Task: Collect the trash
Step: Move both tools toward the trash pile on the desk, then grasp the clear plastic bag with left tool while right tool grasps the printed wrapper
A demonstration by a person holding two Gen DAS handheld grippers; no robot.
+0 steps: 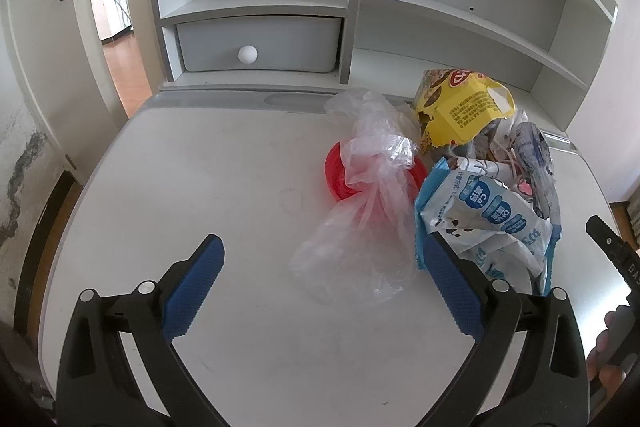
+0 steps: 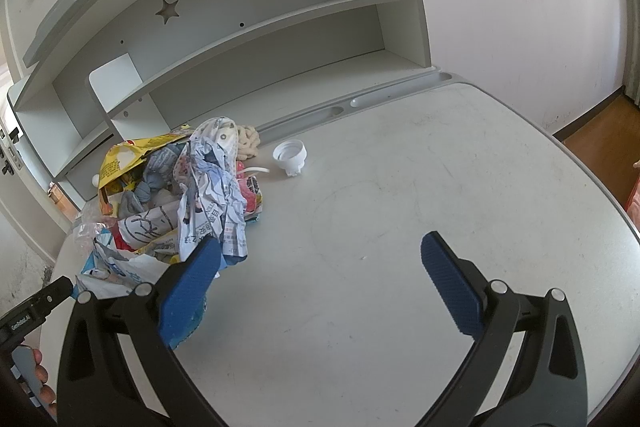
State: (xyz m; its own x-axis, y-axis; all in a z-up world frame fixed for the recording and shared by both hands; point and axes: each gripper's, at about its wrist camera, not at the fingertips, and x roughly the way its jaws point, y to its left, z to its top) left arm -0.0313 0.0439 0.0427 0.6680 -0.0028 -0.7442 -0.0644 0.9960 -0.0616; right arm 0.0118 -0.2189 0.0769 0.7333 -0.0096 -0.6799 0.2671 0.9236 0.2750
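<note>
A pile of trash lies on the white desk [image 1: 200, 187]: a clear plastic bag [image 1: 368, 211] draped over a red lid [image 1: 334, 171], a yellow snack wrapper [image 1: 464, 107], a blue-and-white milk packet [image 1: 488, 223] and crumpled paper [image 2: 216, 187]. My left gripper [image 1: 322, 247] is open just in front of the plastic bag, its right finger next to the milk packet. My right gripper [image 2: 320, 251] is open, its left finger at the pile's near edge. A white cap [image 2: 290, 155] stands alone on the desk [image 2: 440, 187], to the right of the pile.
A grey hutch with shelves [image 1: 440, 11] and a drawer [image 1: 256, 45] stands at the back of the desk. A beige knotted rope piece [image 2: 248, 139] lies behind the pile. An open door [image 1: 52, 27] is at the left.
</note>
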